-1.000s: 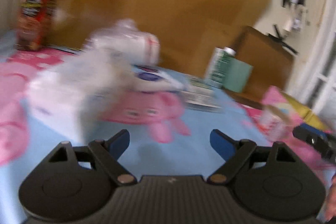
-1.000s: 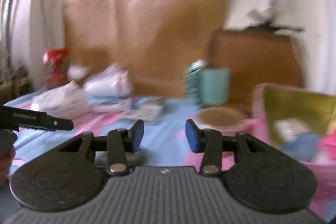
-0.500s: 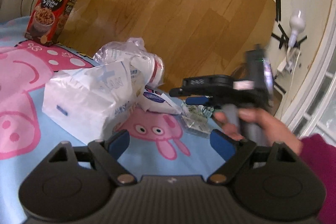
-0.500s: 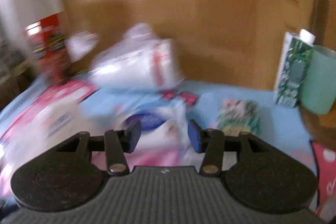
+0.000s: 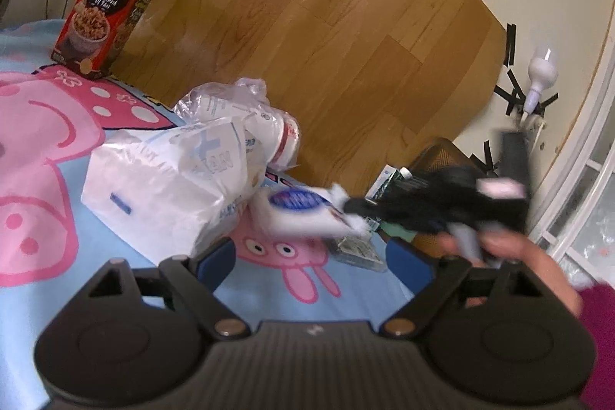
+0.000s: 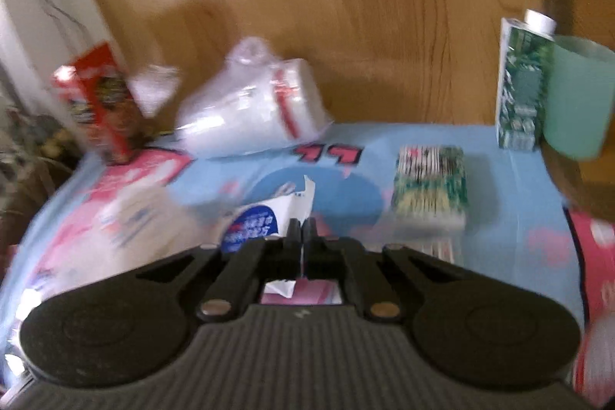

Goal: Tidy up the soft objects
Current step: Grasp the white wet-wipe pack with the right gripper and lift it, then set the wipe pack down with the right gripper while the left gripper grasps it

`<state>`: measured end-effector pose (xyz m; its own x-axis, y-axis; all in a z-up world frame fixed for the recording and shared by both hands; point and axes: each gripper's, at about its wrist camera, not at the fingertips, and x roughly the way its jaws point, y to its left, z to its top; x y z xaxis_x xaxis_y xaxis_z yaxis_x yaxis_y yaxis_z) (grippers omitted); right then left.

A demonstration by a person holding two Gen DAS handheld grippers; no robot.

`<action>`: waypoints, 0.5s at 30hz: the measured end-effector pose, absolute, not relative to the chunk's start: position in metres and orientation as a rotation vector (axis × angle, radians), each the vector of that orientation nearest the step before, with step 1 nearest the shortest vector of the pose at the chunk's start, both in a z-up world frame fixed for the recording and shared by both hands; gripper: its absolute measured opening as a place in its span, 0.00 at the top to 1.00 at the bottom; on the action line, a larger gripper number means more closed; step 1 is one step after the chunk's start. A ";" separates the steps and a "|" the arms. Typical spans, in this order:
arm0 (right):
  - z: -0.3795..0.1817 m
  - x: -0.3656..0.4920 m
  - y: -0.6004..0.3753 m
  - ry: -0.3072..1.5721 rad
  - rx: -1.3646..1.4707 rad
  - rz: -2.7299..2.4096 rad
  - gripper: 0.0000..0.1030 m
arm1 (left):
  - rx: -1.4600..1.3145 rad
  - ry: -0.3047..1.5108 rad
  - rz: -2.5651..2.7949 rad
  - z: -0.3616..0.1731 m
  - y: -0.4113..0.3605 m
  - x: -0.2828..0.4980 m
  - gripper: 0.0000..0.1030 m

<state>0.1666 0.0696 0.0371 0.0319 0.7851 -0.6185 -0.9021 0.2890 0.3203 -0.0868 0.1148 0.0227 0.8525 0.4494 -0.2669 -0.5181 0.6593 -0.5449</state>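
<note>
My right gripper (image 6: 301, 231) is shut on the edge of a small white tissue pack with a blue oval label (image 6: 255, 223). In the left wrist view the same pack (image 5: 303, 212) hangs lifted off the blue cartoon sheet (image 5: 357, 294), held by the blurred right gripper (image 5: 355, 206). My left gripper (image 5: 309, 258) is open and empty, low over the sheet. A large white soft pack (image 5: 169, 187) lies just left of it, and a clear bag of white rolls (image 5: 246, 114) sits behind that. A green patterned tissue pack (image 6: 430, 183) lies flat to the right.
A red cereal box (image 5: 107, 10) stands at the back left. A green carton (image 6: 521, 83) and a mint cup (image 6: 576, 98) stand at the back right against the wooden board (image 5: 326, 10). A pink area (image 6: 592, 256) borders the sheet's right edge.
My right gripper moved in, closed on the small white pack and lifted it off the sheet. My left gripper stayed open and nearly still.
</note>
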 end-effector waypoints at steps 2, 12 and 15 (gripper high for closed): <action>0.042 0.154 0.034 0.794 -0.174 1.342 0.97 | -0.657 0.111 0.545 0.023 0.115 -0.087 0.14; 0.009 0.097 -0.127 0.694 -0.204 1.310 0.97 | -0.595 0.207 0.470 0.025 0.107 -0.073 0.14; -0.007 0.091 -0.162 0.652 -0.221 1.200 0.94 | -0.564 0.255 0.435 0.027 0.100 -0.067 0.14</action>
